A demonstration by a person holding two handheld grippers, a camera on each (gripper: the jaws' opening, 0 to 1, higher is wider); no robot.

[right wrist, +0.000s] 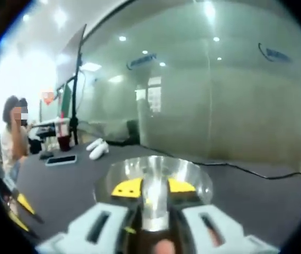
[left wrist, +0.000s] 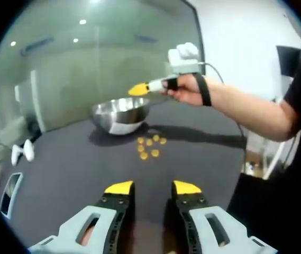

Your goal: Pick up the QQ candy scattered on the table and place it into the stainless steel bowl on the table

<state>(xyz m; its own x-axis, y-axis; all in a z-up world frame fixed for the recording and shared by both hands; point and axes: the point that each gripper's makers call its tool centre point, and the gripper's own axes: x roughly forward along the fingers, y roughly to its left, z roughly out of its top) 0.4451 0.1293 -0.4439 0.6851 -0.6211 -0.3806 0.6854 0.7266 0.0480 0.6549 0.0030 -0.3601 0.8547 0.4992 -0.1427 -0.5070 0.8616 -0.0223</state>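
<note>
Left tongs [left wrist: 153, 188] hang open above the table [left wrist: 71, 169]; candies [left wrist: 150, 147] lie beside the bowl [left wrist: 120, 115].

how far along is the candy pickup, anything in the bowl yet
Done: cannot tell; the left gripper view does not show inside the stainless steel bowl. In hand: the right tongs hang above the bowl's rim, tips close together; whether they hold a candy is unclear. Left: about six yellow QQ candies lie on the dark table beside the bowl. The left tongs are open and empty.
</note>
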